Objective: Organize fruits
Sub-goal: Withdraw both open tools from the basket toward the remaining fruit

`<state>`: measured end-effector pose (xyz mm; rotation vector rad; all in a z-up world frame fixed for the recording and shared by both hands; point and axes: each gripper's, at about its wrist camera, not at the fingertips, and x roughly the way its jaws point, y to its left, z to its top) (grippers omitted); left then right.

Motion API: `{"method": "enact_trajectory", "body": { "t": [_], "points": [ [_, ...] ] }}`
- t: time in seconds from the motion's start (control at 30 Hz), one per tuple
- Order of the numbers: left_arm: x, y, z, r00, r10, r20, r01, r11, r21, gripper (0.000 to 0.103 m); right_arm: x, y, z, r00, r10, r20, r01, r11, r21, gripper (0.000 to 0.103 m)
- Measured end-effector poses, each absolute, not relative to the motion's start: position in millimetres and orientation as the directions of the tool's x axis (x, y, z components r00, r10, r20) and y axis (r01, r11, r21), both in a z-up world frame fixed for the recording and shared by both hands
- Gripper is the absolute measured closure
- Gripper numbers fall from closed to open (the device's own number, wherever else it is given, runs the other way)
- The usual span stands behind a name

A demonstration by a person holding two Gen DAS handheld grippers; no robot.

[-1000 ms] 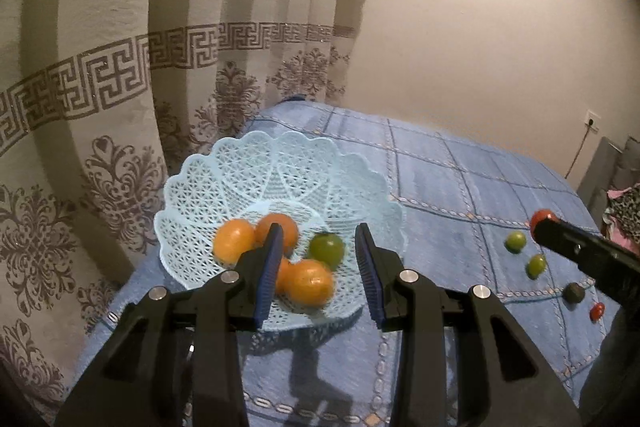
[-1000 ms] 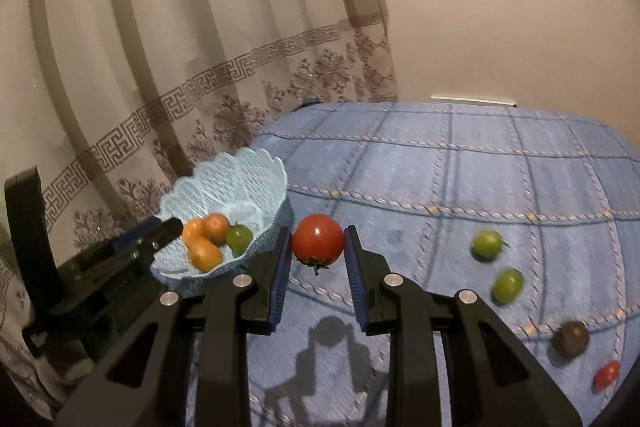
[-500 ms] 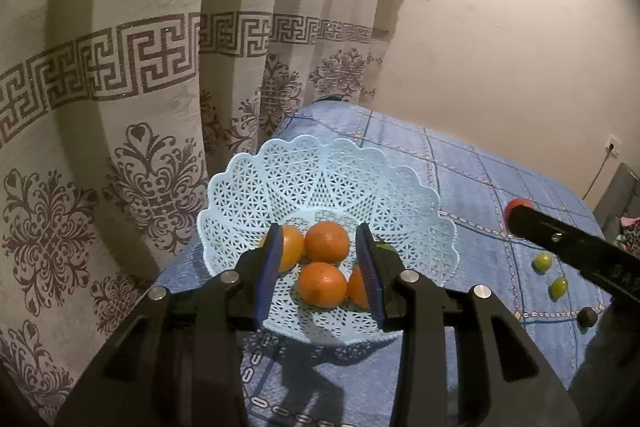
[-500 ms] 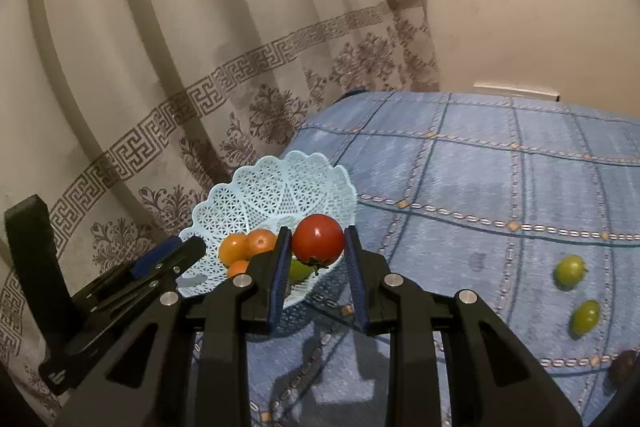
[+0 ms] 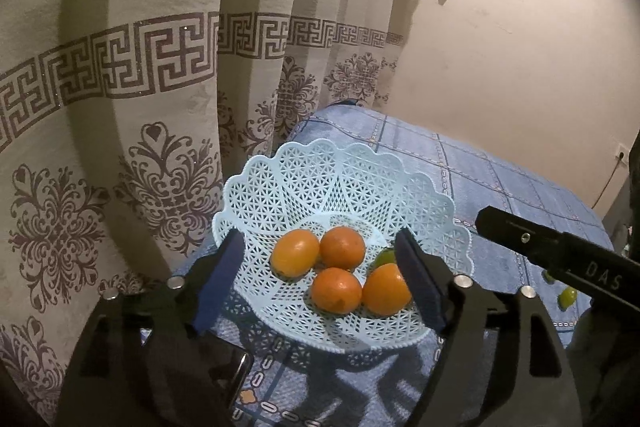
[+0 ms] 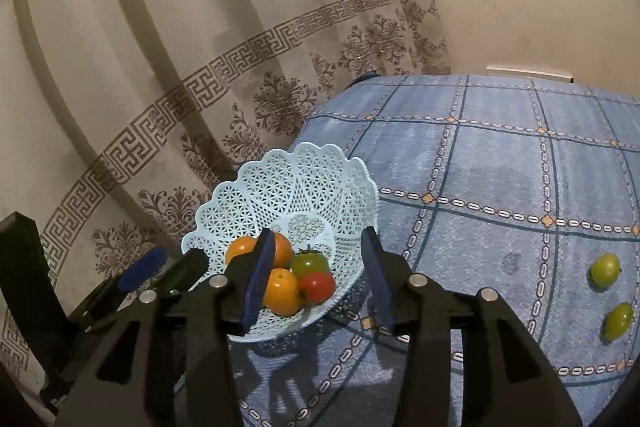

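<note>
A light blue lattice basket sits at the bed's left corner by the curtain. It holds several oranges, a green tomato and a red tomato. My right gripper hovers open just above the basket with nothing between its fingers, the red tomato lying below them. In the left wrist view the basket fills the centre. My left gripper stands wide open over its near rim, empty, above the oranges. The red tomato is hidden in that view.
Two green fruits lie on the blue checked bedspread to the right. A patterned curtain hangs close behind and left of the basket. The right gripper's black body crosses the left view.
My right gripper moved left over the basket and opened, and the red tomato it held now lies in the basket. My left gripper came closer and opened wider.
</note>
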<state>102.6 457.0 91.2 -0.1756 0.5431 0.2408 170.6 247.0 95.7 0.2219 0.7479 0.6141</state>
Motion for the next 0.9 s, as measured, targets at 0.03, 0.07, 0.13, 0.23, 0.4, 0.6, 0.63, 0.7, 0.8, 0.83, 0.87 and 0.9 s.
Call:
{"method": "enact_trajectory", "body": {
  "t": [0.03,0.07,0.13,0.23,0.4,0.6,0.63,0.7,0.8,0.83,0.87,0.9],
  "points": [
    [102,456,91,0.832,0.183,-0.524,-0.271,0.958,-0.094,0.014,170,244,95,0.573,0.591,-0.568,-0.433,0.806,0.402,0.058],
    [102,455,91,0.833,0.187,-0.52,-0.272,0.958,-0.09,0.011,171,243,95,0.576,0.588,-0.567,-0.428,0.808,0.404,0.056],
    [102,454,92,0.835,0.197,-0.514,-0.276,0.958,-0.082,0.007,170,239,94,0.586,0.583,-0.562,-0.415,0.812,0.41,0.054],
    [101,453,93,0.836,0.202,-0.509,-0.279,0.957,-0.078,0.004,169,234,94,0.598,0.574,-0.559,-0.401,0.818,0.412,0.053],
    [100,451,93,0.835,0.211,-0.509,-0.286,0.955,-0.073,0.004,168,226,95,0.615,0.563,-0.551,-0.38,0.825,0.419,0.05],
    [99,446,95,0.835,0.218,-0.506,-0.285,0.957,-0.059,0.003,165,216,94,0.633,0.548,-0.547,-0.354,0.833,0.426,0.045],
    [99,445,95,0.835,0.217,-0.505,-0.284,0.957,-0.058,0.003,165,214,94,0.636,0.545,-0.547,-0.348,0.835,0.427,0.045],
    [99,442,96,0.836,0.213,-0.505,-0.277,0.959,-0.053,0.003,164,210,94,0.64,0.541,-0.546,-0.34,0.837,0.43,0.041],
    [97,438,97,0.839,0.212,-0.501,-0.27,0.962,-0.045,0.003,161,203,95,0.662,0.532,-0.528,-0.323,0.838,0.441,0.032],
    [97,438,97,0.839,0.211,-0.501,-0.268,0.962,-0.044,0.003,160,200,95,0.666,0.529,-0.525,-0.319,0.839,0.441,0.032],
    [96,437,97,0.84,0.21,-0.501,-0.266,0.963,-0.042,0.003,159,198,96,0.667,0.529,-0.525,-0.317,0.839,0.442,0.032],
    [96,435,98,0.84,0.209,-0.5,-0.264,0.964,-0.041,0.003,158,197,96,0.668,0.528,-0.524,-0.314,0.839,0.445,0.032]
  ]
}}
